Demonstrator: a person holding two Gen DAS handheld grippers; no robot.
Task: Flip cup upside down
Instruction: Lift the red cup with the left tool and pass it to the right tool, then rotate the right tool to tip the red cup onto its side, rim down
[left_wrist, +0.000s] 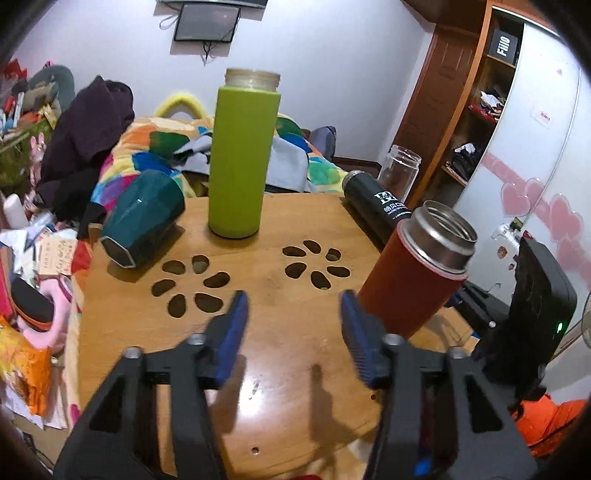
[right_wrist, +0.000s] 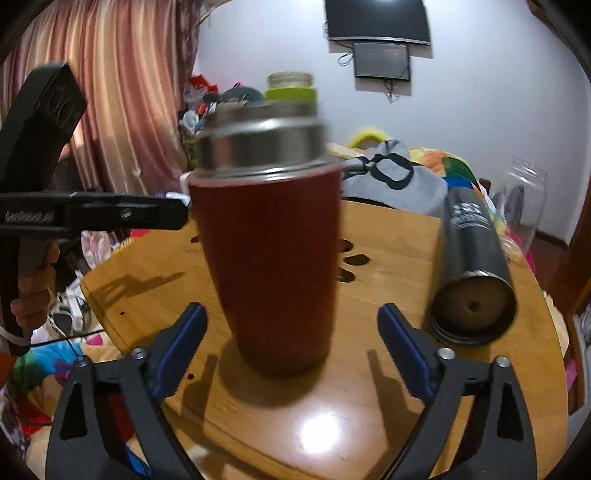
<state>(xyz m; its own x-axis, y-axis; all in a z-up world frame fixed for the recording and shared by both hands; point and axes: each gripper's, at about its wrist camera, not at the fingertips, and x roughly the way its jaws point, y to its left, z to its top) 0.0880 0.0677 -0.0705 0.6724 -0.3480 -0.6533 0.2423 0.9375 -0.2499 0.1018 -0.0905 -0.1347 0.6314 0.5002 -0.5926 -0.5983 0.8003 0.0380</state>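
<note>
A red flask cup with a steel open mouth stands upright, mouth up, at the right edge of the round wooden table. In the right wrist view the red cup stands just ahead of my right gripper, between the lines of its blue pads; the jaws are wide open and do not touch it. My left gripper is open and empty over the table, just left of the red cup. The left gripper also shows in the right wrist view at the far left.
A tall green bottle stands upright at the table's back. A dark green faceted cup lies on its side at the left. A black flask lies on its side at the right, and a clear glass jar stands behind it. A cluttered bed lies beyond.
</note>
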